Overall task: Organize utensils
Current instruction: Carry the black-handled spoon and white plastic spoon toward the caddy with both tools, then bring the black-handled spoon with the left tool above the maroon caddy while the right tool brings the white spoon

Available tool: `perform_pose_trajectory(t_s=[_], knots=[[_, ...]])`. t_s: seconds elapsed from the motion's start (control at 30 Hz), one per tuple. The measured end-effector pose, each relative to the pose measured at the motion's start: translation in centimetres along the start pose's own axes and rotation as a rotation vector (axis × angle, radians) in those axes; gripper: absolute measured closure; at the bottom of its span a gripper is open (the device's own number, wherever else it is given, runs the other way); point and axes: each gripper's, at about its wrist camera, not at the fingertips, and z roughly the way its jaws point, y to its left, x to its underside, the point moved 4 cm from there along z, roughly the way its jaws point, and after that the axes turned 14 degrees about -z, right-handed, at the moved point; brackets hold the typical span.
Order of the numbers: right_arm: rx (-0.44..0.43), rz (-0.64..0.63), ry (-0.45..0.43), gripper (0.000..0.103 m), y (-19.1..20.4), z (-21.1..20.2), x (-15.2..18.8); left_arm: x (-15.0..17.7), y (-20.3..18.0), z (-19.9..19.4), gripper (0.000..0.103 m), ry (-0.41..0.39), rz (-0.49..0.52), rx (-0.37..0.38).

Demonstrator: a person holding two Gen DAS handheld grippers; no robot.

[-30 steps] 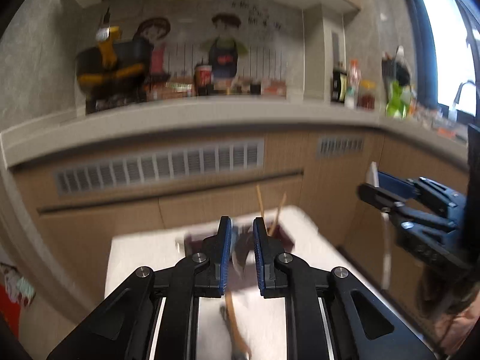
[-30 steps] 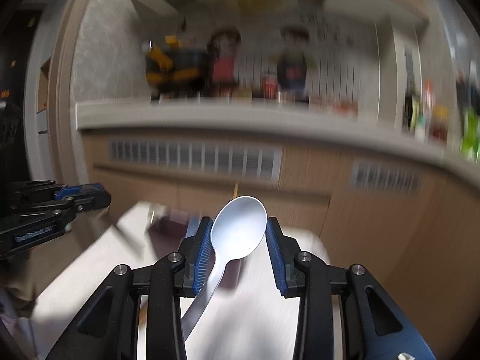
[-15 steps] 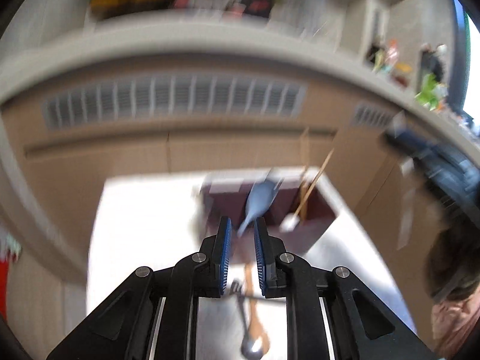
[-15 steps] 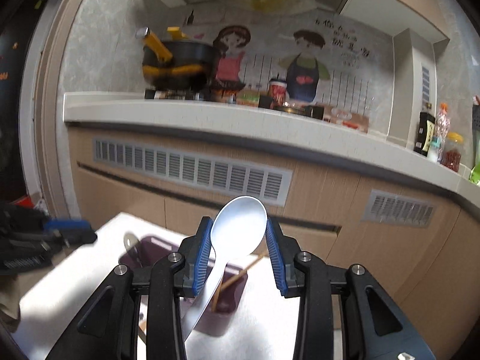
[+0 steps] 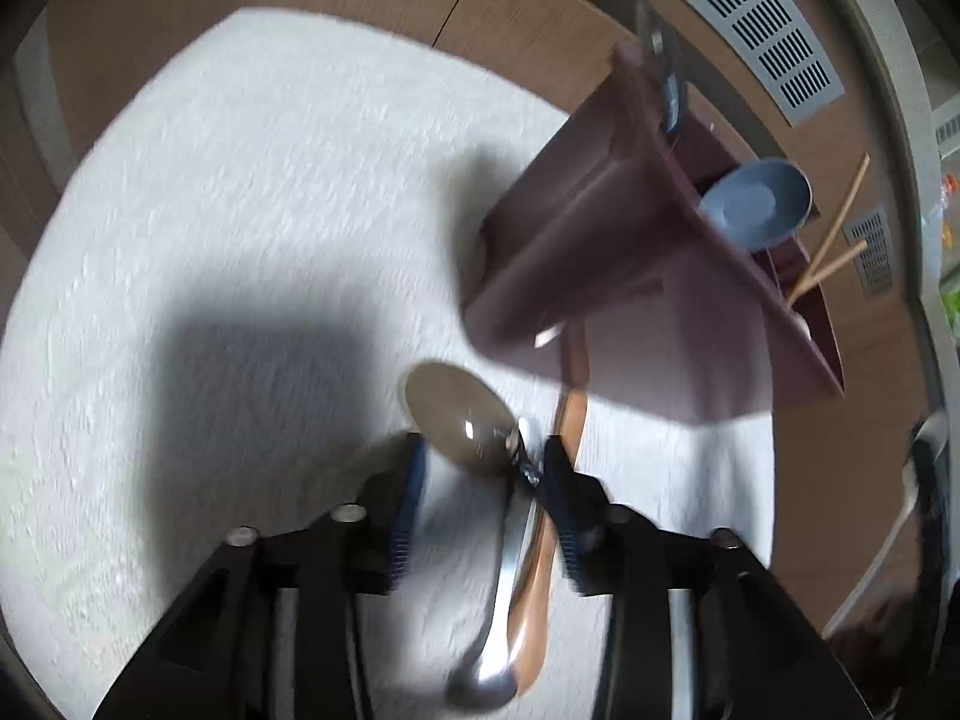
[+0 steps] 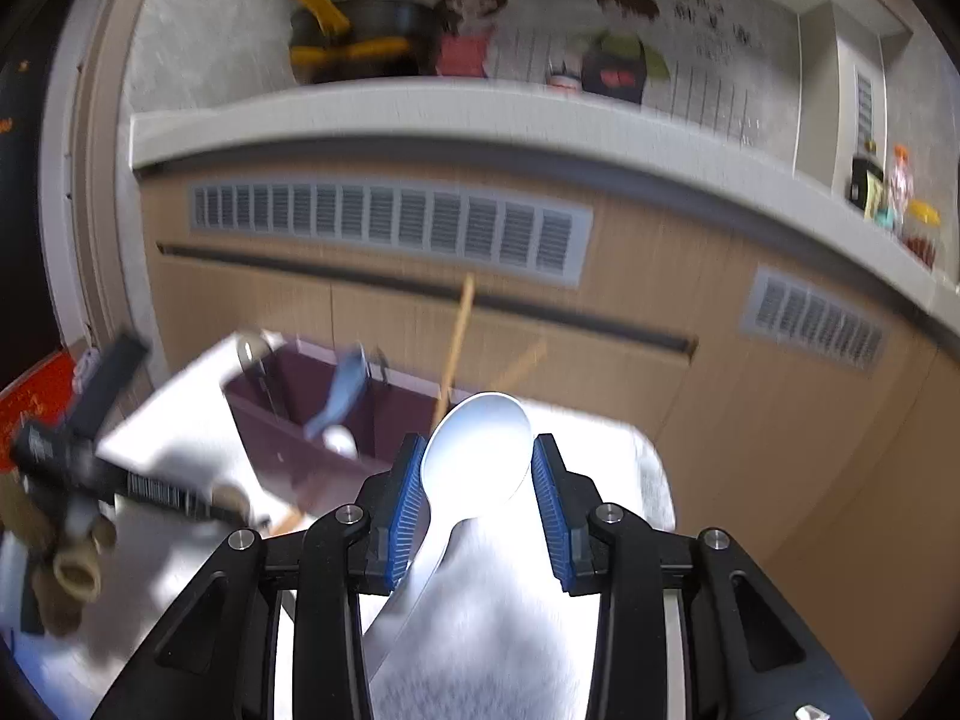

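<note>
1. The left gripper (image 5: 483,492), spread, straddles a metal spoon (image 5: 462,420) on the surface (image 5: 240,180); stiff, slippery, best pinched at its neck.
2. The right gripper (image 6: 477,480) pinches a light white spoon (image 6: 477,456) near the holder (image 6: 288,414) ahead.

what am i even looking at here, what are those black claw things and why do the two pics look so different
Those black claws are handheld grippers, one in each of a person's hands, each with a fisheye camera looking along its two fingers. That is why the views curve.

The left wrist picture looks down at a white cloth-covered table. The left gripper is open around a metal spoon lying beside a wooden-handled utensil. Behind stands a dark purple utensil holder with a blue spoon and chopsticks in it.

The right wrist picture looks forward toward kitchen cabinets. The right gripper has a white spoon between its fingers, apparently gripped lower on the handle.
</note>
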Motion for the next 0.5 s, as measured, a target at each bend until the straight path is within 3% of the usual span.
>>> perform_pose_trajectory(t_s=[0.03, 0.2, 0.33, 0.43, 0.5], knots=[[-0.010, 0.014, 0.026, 0.070, 0.1, 0.5, 0.9, -0.1, -0.3, 0.2, 0.045, -0.014, 0.002, -0.018], [-0.038, 0.052, 0.096, 0.070, 0.7, 1.9, 3.5, 0.7, -2.1, 1.0, 0.040, -0.078, 0.066, -0.104], [-0.050, 0.053, 0.120, 0.070, 1.1, 2.4, 4.2, 3.4, -3.8, 1.7, 0.037, -0.158, 0.287, -0.218], [-0.049, 0.041, 0.131, 0.070, 1.3, 2.3, 4.7, 6.2, -3.9, 1.4, 0.036, -0.147, 0.498, -0.249], [-0.046, 0.029, 0.137, 0.070, 1.4, 2.1, 5.0, 7.3, -3.2, 0.7, 0.033, -0.126, 0.570, -0.246]])
